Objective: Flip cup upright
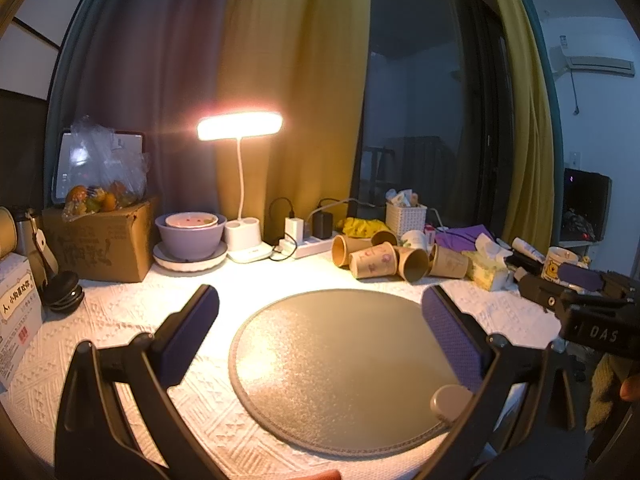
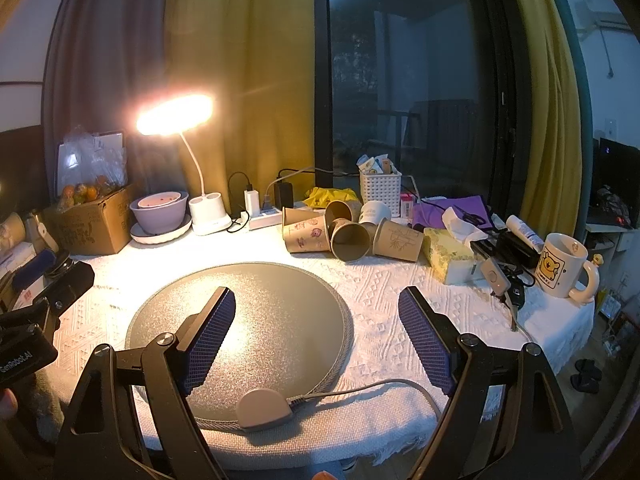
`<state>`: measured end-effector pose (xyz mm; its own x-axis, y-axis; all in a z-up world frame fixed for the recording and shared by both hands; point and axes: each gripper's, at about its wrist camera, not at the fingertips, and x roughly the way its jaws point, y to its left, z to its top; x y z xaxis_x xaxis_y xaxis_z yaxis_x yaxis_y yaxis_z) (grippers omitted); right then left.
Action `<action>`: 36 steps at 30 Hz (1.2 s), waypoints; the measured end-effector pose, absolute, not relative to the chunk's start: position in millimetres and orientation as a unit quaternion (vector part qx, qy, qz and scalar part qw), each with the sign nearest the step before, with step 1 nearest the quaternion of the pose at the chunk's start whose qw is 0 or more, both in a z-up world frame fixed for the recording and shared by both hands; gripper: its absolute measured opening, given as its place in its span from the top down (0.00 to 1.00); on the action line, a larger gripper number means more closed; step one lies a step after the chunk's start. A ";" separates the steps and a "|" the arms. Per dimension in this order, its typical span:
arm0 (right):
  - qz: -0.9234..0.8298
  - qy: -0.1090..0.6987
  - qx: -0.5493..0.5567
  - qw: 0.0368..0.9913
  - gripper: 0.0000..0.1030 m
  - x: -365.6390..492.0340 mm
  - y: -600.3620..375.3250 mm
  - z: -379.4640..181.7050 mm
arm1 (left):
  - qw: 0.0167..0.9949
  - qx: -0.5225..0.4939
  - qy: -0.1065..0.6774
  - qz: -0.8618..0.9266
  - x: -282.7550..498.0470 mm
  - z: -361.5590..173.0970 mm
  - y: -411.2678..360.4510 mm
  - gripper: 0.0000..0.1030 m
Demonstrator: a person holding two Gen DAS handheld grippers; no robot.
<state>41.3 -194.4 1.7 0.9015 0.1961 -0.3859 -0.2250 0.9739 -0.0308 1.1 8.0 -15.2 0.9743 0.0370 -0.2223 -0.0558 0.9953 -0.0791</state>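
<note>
Several brown paper cups (image 1: 374, 260) lie on their sides in a heap at the back of the table, also in the right wrist view (image 2: 350, 236). A white cup (image 2: 374, 213) lies among them. My left gripper (image 1: 320, 312) is open and empty over the round grey mat (image 1: 340, 360), well short of the cups. My right gripper (image 2: 316, 320) is open and empty above the mat's right edge (image 2: 344, 320). The right gripper's body also shows at the right edge of the left wrist view (image 1: 580, 304).
A lit desk lamp (image 1: 240, 128), a purple bowl (image 1: 190, 236), a cardboard box of fruit (image 1: 100, 240) and a power strip (image 1: 304, 244) line the back. A tissue box (image 2: 448, 254), a bear mug (image 2: 560, 266) and a white basket (image 2: 380, 188) stand at right. A grey cable (image 2: 360, 390) runs from the mat.
</note>
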 end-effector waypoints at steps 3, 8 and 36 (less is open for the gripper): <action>0.108 0.194 -0.037 0.974 0.16 41.9 -194.2 1.7 | 0.993 -0.042 0.110 0.022 0.7 -14.6 7.6 0.01; 0.107 0.194 -0.038 0.974 0.16 42.2 -194.2 1.4 | 0.992 -0.040 0.123 0.012 7.2 -16.2 6.6 0.01; 0.081 0.261 0.013 0.962 0.16 193.7 -240.3 -37.8 | 0.937 0.117 0.303 -0.128 213.5 -34.3 -46.2 0.01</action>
<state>193.7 -240.3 -37.8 0.8511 0.1629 -0.4991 -0.1496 0.9865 0.0667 213.5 -46.2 -34.3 0.7835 -0.1697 -0.5978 0.3111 0.9399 0.1409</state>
